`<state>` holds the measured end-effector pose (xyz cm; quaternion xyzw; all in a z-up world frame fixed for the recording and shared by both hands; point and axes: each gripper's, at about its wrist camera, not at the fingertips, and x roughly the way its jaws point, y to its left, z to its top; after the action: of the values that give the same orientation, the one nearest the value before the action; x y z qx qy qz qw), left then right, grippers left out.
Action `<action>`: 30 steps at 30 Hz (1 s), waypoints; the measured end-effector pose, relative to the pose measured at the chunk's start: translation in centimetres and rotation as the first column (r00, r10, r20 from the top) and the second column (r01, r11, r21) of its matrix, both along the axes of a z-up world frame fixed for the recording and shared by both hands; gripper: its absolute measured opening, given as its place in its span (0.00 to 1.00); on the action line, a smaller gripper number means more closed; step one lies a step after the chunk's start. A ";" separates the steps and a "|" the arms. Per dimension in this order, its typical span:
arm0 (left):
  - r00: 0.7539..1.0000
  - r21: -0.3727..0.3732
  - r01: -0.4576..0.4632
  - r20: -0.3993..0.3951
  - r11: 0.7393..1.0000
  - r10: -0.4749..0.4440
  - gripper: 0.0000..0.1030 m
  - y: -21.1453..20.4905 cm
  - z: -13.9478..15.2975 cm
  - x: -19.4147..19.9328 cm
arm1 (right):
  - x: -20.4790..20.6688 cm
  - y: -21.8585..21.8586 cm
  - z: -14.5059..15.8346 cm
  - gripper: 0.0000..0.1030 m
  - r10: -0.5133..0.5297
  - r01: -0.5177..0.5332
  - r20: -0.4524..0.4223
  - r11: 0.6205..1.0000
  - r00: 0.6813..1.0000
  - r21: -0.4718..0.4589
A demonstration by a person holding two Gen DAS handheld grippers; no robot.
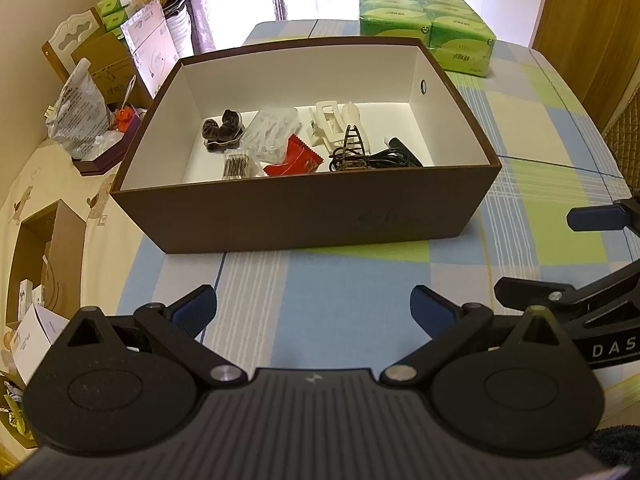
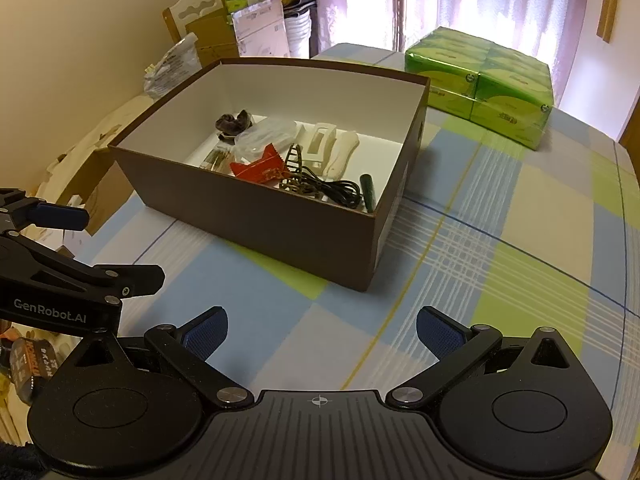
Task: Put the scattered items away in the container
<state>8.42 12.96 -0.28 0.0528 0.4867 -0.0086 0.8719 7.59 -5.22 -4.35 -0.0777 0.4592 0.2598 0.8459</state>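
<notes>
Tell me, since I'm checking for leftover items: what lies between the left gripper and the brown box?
Only bare checked tablecloth between the left gripper and the brown box, in the left wrist view.

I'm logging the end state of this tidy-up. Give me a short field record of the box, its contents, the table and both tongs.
container: brown box, open top, white inside, on the checked tablecloth
contents: dark scrunchie, clear plastic bag, red packet, white hair claw, black cable
loose items on cloth: none seen near the box
other: green tissue packs behind the box
left tongs: open, empty
right tongs: open, empty
</notes>
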 end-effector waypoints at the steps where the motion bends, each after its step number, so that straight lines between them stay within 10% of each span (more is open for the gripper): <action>1: 1.000 0.000 -0.001 -0.001 1.000 0.001 0.99 0.0 -0.1 -0.1 | 0.0 0.0 0.0 1.00 0.001 -0.001 -0.001 1.000 1.000 0.000; 30: 1.000 0.003 -0.015 -0.019 1.000 0.015 0.99 0.6 -0.9 0.4 | 0.4 0.4 -0.7 1.00 0.005 -0.005 -0.025 1.000 1.000 -0.001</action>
<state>8.84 13.55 -1.22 0.0504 0.4953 -0.0021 0.8672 7.99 -4.84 -5.09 -0.0757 0.4698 0.2626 0.8394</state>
